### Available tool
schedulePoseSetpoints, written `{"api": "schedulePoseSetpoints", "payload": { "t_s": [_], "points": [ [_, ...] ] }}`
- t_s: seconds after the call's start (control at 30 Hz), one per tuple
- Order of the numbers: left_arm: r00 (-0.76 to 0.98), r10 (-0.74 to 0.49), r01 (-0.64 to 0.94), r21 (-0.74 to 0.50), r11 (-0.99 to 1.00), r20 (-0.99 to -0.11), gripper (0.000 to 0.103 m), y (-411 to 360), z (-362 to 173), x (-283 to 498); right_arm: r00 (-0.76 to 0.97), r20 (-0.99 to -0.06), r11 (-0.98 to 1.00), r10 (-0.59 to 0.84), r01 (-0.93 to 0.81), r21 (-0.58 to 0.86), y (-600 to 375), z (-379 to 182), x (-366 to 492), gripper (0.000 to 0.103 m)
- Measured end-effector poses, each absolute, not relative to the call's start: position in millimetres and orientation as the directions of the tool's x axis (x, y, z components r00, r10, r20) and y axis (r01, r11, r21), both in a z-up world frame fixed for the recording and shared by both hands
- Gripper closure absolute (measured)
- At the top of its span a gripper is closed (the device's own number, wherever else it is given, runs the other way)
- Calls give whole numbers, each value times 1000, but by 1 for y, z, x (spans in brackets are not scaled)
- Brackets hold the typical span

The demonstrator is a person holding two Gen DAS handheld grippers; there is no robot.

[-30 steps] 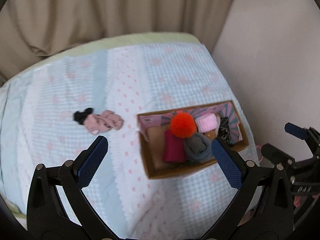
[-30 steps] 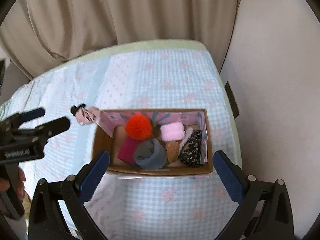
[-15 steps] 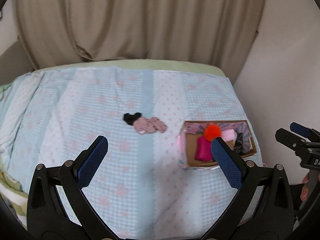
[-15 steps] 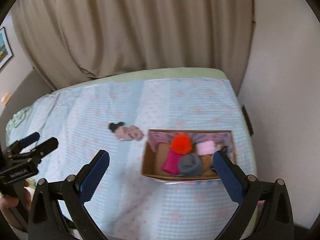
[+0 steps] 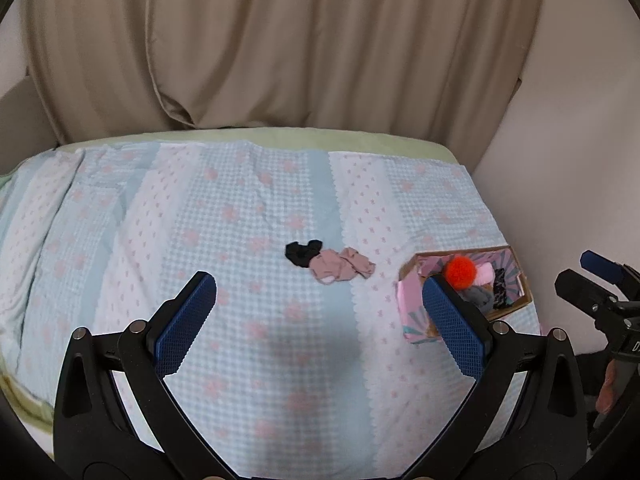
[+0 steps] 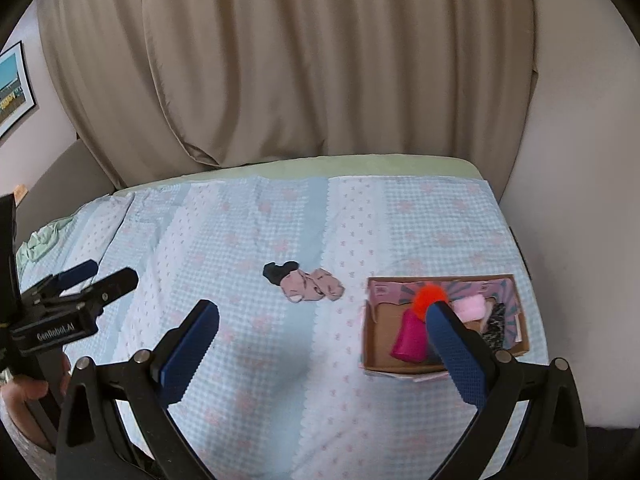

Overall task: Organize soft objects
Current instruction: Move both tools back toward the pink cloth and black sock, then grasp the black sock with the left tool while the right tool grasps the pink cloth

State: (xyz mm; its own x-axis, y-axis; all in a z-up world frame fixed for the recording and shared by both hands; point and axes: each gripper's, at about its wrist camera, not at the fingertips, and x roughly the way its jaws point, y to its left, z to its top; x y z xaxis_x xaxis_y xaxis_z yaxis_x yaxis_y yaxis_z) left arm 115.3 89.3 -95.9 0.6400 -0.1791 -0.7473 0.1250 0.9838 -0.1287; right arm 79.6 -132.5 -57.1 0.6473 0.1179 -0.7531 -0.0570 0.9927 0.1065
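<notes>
Both grippers spread wide, empty: left gripper [image 5: 319,296], right gripper [image 6: 322,324], held high over the bed [image 5: 240,216] for an overview. Box [image 6: 376,344] at right edge, already filled. Pink and black socks [image 6: 308,282] loose mid-bed, beside box, presumably next for pickup.
</notes>
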Motion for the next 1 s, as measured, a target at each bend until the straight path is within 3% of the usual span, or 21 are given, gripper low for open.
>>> {"api": "schedulePoseSetpoints", "payload": {
  "t_s": [0.23, 0.63, 1.0],
  "points": [
    [596, -213, 201, -113, 973, -774, 0, 124, -128, 167, 625, -771, 989, 123, -12, 149, -85, -89, 109, 0],
    [482, -263, 298, -126, 946, -835, 0, 127, -238, 276, 537, -838, 996, 92, -44, 81, -52, -186, 199, 0],
    [275, -298, 252, -231, 940, -914, 1, 97, -353, 369, 395, -916, 995, 67, -93, 32, -48, -300, 282, 0]
  ]
}}
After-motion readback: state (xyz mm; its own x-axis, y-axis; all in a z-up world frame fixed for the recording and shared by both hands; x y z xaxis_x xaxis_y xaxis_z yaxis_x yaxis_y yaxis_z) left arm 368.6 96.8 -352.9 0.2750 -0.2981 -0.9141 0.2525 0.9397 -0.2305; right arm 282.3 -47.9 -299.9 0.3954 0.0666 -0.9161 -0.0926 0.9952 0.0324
